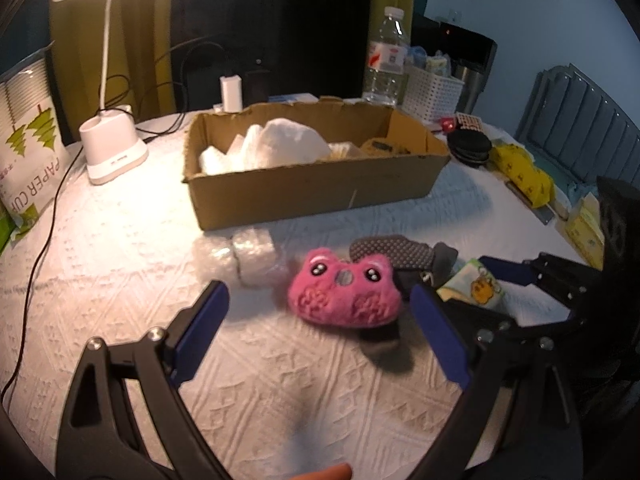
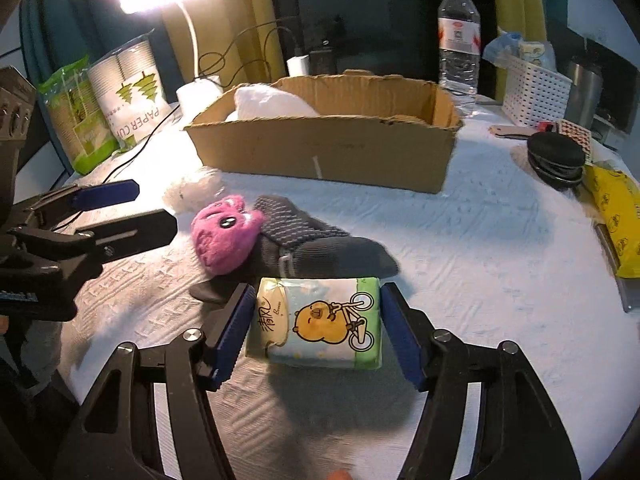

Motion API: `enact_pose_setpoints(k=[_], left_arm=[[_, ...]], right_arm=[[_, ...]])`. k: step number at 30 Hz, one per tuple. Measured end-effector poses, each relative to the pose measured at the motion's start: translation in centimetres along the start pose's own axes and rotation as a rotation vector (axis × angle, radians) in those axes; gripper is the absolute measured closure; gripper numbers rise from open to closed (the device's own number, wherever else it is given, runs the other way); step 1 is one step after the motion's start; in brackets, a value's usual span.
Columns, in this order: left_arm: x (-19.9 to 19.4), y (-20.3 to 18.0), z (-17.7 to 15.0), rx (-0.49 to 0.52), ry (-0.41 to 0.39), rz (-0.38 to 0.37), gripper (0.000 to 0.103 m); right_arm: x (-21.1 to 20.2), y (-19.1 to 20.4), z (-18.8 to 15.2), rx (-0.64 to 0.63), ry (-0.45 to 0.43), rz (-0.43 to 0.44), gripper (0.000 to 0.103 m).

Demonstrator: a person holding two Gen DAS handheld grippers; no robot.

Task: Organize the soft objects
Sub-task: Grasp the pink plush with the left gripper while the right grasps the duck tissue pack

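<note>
A pink plush toy (image 1: 346,290) lies on the white tablecloth, leaning on a grey sock (image 1: 394,254); both show in the right wrist view, the plush (image 2: 224,236) and the sock (image 2: 320,248). My left gripper (image 1: 320,316) is open, its blue pads on either side of the plush and a little short of it. My right gripper (image 2: 318,320) brackets a tissue pack with a yellow cartoon animal (image 2: 316,324), its pads at the pack's two ends. A cardboard box (image 1: 316,188) behind holds white soft items (image 1: 276,146). A bubble-wrap bundle (image 1: 248,254) lies by the box.
A desk lamp (image 1: 112,148) and paper cup packs (image 1: 28,160) stand at the left. A water bottle (image 2: 458,36), a white basket (image 2: 534,90), black round discs (image 2: 556,158) and a yellow pack (image 2: 616,220) lie at the right. Cables run along the left.
</note>
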State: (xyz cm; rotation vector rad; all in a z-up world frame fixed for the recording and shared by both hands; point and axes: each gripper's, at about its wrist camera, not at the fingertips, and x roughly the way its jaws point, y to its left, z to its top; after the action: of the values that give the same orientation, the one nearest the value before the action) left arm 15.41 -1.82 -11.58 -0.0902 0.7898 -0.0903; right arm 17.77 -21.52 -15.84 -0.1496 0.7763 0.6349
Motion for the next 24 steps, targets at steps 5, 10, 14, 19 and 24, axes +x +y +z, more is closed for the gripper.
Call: enact_pose_setpoints(k=[5,10,14,19,24], left_arm=[[1.5,-1.0,0.3,0.014,0.032,-0.007,0.009],[3.5,-1.3,0.5,0.022,0.068,-0.011,0.01],[5.0,-1.4,0.2,0.028,0.106,-0.015,0.01],[6.0,-1.2,0.0,0.022,0.132,-0.042,0.024],[6.0,-1.3,-0.1,0.03,0.127,-0.069,0.033]], right_arm=[[-0.5,-2.1,0.0,0.035,-0.014,-0.024,0.035],[-0.7,-3.8,0.0,0.066,-0.021,-0.043,0.035],[-0.5,-4.7,-0.1,0.081,-0.019,-0.053,0.035],[-0.2,-5.0,-0.2,0.092,-0.014,-0.054,0.035],[-0.1,-4.9,-0.2,0.09,-0.01,-0.062,0.035]])
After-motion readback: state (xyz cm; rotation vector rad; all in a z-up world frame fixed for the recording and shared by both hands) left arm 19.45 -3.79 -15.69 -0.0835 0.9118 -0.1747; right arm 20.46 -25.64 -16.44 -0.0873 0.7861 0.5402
